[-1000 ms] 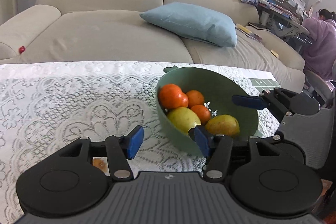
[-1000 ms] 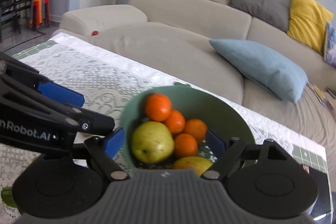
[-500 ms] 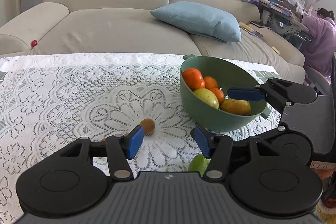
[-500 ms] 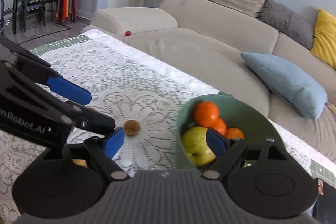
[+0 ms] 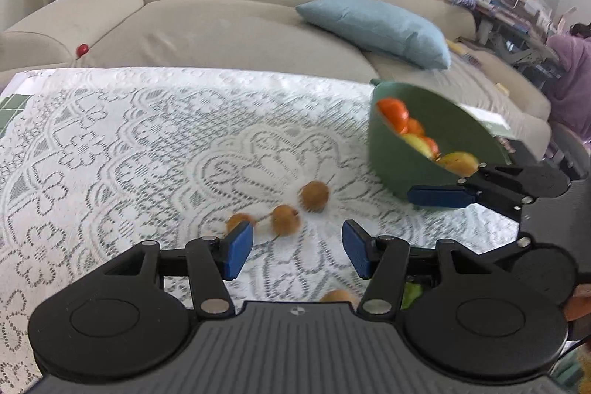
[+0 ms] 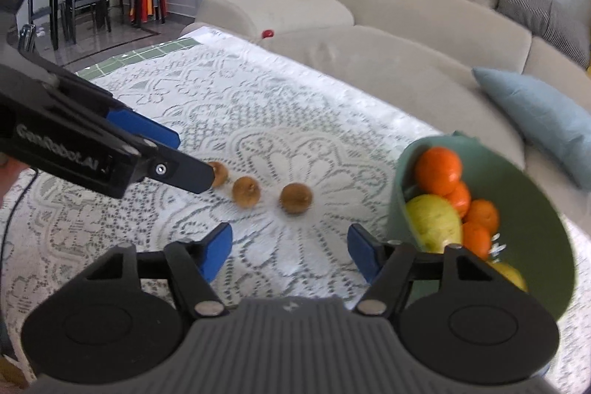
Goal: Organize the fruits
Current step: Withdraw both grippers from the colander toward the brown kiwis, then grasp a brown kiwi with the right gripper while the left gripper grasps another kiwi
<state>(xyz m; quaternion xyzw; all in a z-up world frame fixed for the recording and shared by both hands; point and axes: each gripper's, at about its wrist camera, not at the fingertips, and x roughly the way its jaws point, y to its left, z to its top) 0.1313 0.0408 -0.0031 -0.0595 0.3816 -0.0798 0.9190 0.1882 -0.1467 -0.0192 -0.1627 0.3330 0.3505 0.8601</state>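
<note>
You are between picks: both tools hang over the lace tablecloth with nothing in them, the left gripper with its jaws spread and the right gripper spread as well. The green bowl, sitting to the right, already holds oranges and a yellow-green apple. Three small brown fruits lie loose in a row on the cloth, just ahead of your fingers and apart from the bowl; they look like longans or small kiwis, though blur makes that uncertain. Next, lower one gripper over the nearest and close gently, since round fruit will likely roll. Mind the other gripper, crossing close beside the row, and another fruit half hidden under the left tool.
</note>
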